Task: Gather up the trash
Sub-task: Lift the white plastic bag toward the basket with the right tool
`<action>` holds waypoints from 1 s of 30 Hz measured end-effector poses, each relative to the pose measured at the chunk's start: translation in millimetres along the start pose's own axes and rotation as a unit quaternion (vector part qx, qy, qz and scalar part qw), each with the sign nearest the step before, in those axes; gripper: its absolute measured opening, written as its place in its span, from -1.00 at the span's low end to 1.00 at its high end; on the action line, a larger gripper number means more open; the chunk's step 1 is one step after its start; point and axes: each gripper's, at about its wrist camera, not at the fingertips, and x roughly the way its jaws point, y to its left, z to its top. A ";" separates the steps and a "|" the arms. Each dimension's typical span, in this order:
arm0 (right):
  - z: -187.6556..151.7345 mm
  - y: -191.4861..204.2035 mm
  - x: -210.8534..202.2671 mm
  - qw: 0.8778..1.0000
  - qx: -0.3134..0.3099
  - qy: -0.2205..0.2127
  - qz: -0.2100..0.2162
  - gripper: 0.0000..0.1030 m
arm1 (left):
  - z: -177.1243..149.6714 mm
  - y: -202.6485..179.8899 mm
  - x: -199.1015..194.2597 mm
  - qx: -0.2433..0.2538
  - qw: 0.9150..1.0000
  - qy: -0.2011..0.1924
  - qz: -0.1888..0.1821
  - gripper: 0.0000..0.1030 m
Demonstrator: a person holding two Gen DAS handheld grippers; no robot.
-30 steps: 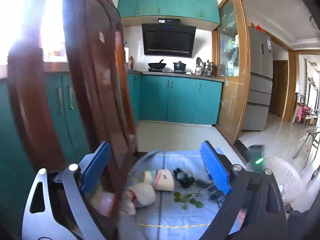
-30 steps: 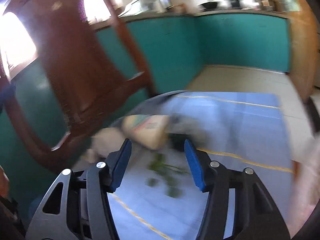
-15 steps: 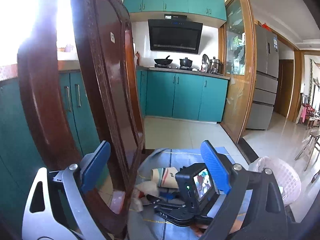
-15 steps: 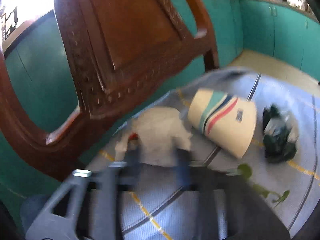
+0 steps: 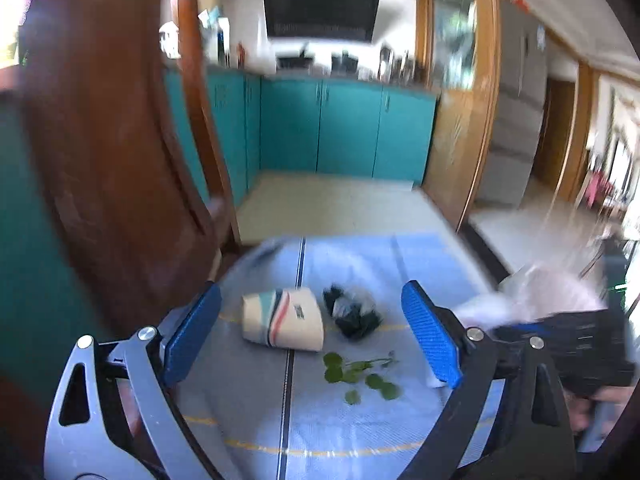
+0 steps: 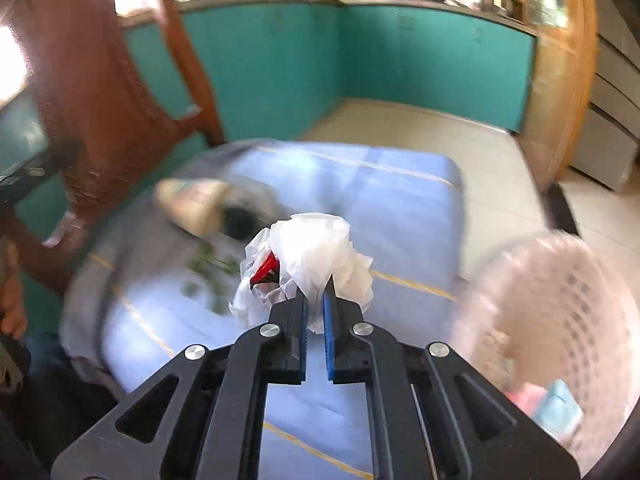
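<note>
Fingers (image 6: 303, 320) of the right gripper (image 6: 315, 312) just closed and pinched on a crumpled white plastic bag (image 6: 316, 260), held above the blue-clothed worktop (image 6: 400, 200) beside the pink basket (image 6: 560, 312), left gripper (image 5: 312, 336) spread wide over the paper cup (image 5: 284, 324), black wrapper (image 5: 352, 312) and green leaves (image 5: 360, 376).

A thin, crinkled white plastic bag (image 6: 316, 256) is showing a soft sheen, pinched by matt blue ribbed pads on the right gripper (image 6: 315, 300), whose black frame is looking like matt plastic with shiny metal screws. The blue tablecloth (image 5: 360, 420) is reading as woven, matt cloth, and on it the striped paper cup (image 5: 282, 324) is lying dull and smooth beside crumpled glossy black plastic (image 5: 352, 312). At the far left the dark wooden chair (image 5: 116, 160) is gleaming with polish, while at the near right the pale basket (image 6: 560, 320) is looking like perforated plastic.
</note>
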 end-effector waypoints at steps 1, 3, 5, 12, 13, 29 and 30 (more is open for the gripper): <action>-2.3 -2.6 1.7 1.000 -0.002 0.004 -0.009 -0.85 | -2.4 -0.9 17.1 -0.002 1.000 0.017 0.005 0.77; -4.0 -1.8 4.6 1.000 -0.012 0.007 -0.012 -0.85 | -8.9 1.0 53.0 -0.010 0.998 0.059 0.022 0.77; -4.4 1.2 9.9 1.000 -0.020 0.010 -0.012 -0.81 | -16.6 4.9 82.4 -0.008 0.993 0.109 0.037 0.77; -5.2 13.1 19.0 0.999 -0.038 -0.010 -0.024 0.08 | -23.5 8.6 129.3 0.029 0.982 0.175 0.059 0.79; -5.3 13.3 17.9 0.999 -0.039 -0.013 -0.023 0.12 | -25.8 11.0 131.9 0.032 0.981 0.179 0.064 0.79; 6.1 22.1 59.6 0.997 -0.049 0.001 -0.056 0.26 | -25.9 30.6 133.0 -0.015 0.982 0.186 0.013 0.32; 5.2 23.7 60.3 0.997 -0.053 0.001 -0.059 0.26 | -26.8 31.1 132.6 -0.016 0.982 0.188 0.011 0.21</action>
